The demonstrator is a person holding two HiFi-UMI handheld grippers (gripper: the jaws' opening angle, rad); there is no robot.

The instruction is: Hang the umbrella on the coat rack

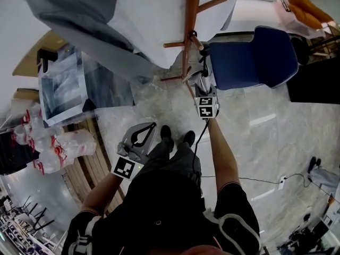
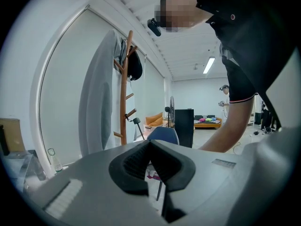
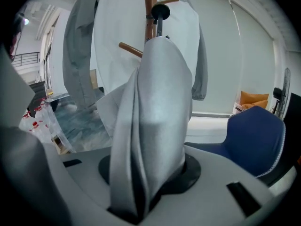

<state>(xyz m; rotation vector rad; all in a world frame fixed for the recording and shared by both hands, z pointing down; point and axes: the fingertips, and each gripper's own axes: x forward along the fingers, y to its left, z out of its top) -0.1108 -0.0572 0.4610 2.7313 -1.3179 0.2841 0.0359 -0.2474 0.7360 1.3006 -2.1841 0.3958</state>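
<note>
One folded umbrella (image 3: 155,117), clamped in right tool (image 3: 148,182), long axis toward coat rack (image 3: 150,11); left tool (image 2: 151,149) closed, empty.

A pale grey marble floor (image 1: 265,142) runs under a blue chair (image 1: 260,57). White blinds (image 2: 66,93) cover a tall window on one wall. Far back stand an orange sofa (image 2: 154,120), a black cabinet (image 2: 184,126) and a fan (image 2: 171,105). A strip light (image 2: 209,65) glows on the white ceiling (image 2: 188,41).
</note>
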